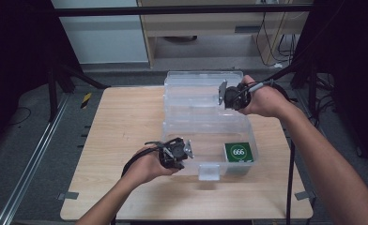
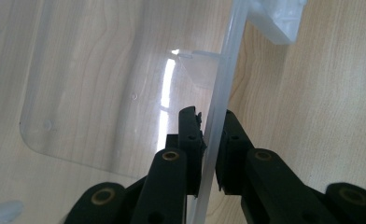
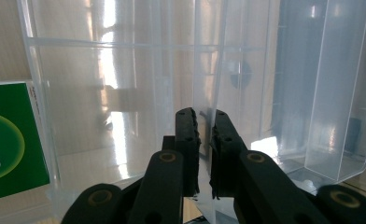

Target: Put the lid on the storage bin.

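A clear plastic box stands open on the wooden table, its lid raised at the far side. A green pack marked 666 lies in the box's near right corner, also visible as the green pack in the right gripper view. My left gripper is shut on the box's front wall; in its own view the left gripper pinches the thin clear rim. My right gripper is shut on the lid's right edge, and the right gripper clamps a thin clear wall.
A white latch tab hangs at the box's front, also seen as the latch. Bare table spreads to the left of the box. Cables trail from both grippers. Black frame posts and a cabinet stand beyond the far edge.
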The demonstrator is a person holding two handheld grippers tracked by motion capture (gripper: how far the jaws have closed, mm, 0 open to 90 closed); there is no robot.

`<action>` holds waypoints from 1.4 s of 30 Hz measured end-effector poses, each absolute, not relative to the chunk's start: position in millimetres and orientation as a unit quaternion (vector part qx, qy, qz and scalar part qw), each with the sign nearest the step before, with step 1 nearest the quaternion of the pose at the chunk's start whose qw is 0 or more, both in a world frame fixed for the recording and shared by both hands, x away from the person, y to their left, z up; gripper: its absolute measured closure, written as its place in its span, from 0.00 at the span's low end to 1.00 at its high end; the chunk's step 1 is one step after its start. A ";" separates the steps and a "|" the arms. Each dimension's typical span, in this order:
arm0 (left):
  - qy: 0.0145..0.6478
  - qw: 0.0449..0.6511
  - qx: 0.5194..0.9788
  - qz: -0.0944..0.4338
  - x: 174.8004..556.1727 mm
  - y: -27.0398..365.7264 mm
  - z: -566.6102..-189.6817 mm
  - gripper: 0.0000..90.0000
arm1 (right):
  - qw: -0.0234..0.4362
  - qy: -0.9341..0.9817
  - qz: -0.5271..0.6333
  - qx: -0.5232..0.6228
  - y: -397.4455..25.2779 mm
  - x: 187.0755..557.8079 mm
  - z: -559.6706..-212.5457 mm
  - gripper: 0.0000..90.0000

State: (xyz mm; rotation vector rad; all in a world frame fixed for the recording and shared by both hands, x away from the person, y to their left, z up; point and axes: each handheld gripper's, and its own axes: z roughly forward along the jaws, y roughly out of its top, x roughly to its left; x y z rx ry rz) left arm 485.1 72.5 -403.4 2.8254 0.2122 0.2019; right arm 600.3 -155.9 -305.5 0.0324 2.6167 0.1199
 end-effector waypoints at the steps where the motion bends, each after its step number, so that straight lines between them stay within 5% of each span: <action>1: 0.075 0.149 0.983 0.069 484.9 72.6 -403.5 0.91 | 0.259 0.965 0.044 0.013 -155.7 598.8 -305.2 0.93; 42: 0.107 0.156 0.979 0.080 480.7 73.7 -407.3 0.86 | 0.297 0.951 0.081 -0.026 -160.2 497.1 -305.4 0.93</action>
